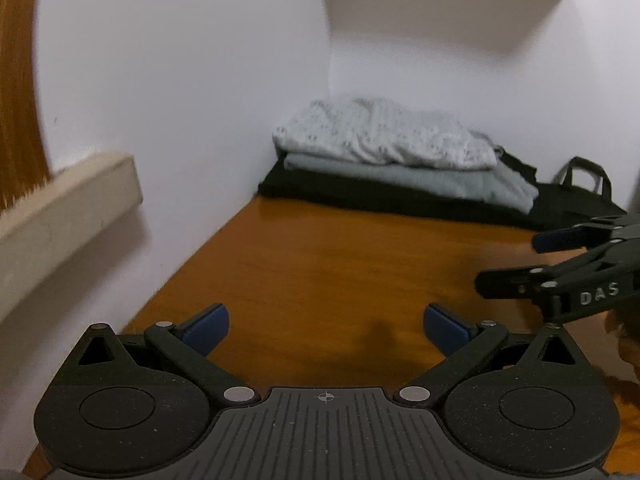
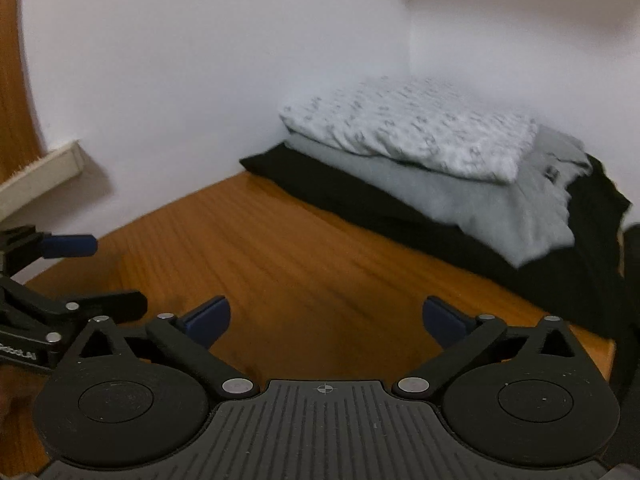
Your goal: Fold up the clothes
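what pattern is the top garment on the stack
White with small grey speckled print, folded top garment; clearest in the right wrist view.

Left gripper (image 1: 326, 326) in matte black speckled plastic, two round discs, ribbed central plate with small crosshair mark, silver rivets at linkage joints, blue fingertip pads (image 1: 208, 326), right gripper (image 2: 326, 322) of identical build, white "DAS" lettering on its side
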Demonstrator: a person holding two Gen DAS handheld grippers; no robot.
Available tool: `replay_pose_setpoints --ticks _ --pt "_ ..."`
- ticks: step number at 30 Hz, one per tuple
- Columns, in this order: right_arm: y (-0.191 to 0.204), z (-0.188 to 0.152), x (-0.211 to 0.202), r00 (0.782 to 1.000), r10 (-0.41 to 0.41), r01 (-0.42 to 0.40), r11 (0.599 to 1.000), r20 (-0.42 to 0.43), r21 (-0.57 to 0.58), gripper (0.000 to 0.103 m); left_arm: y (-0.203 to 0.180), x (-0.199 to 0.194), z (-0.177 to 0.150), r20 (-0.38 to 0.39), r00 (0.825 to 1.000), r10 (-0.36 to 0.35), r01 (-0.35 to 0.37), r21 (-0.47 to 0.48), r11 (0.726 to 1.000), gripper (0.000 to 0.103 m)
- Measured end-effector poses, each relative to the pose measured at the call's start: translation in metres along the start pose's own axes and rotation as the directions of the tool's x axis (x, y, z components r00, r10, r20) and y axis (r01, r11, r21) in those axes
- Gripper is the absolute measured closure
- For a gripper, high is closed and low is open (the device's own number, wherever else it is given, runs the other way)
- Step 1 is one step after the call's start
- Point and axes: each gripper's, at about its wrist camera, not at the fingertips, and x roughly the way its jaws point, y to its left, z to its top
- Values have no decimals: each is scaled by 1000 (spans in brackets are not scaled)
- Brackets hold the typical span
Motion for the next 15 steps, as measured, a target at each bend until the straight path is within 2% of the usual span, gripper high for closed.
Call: replay_pose_setpoints --ticks 7,10,15 --pt "23 -24 -10 993 -120 120 992 -4 26 0 3 -1 -9 -39 999 1 0 9 1000 0" --pt "32 -31 -15 988 -153 153 987 -5 42 0 -1 1 -12 -92 996 1 2 38 999 0" --pt "42 -40 -22 974 -219 223 969 -50 104 0 -2 -5 -21 -105 994 2 2 36 999 0"
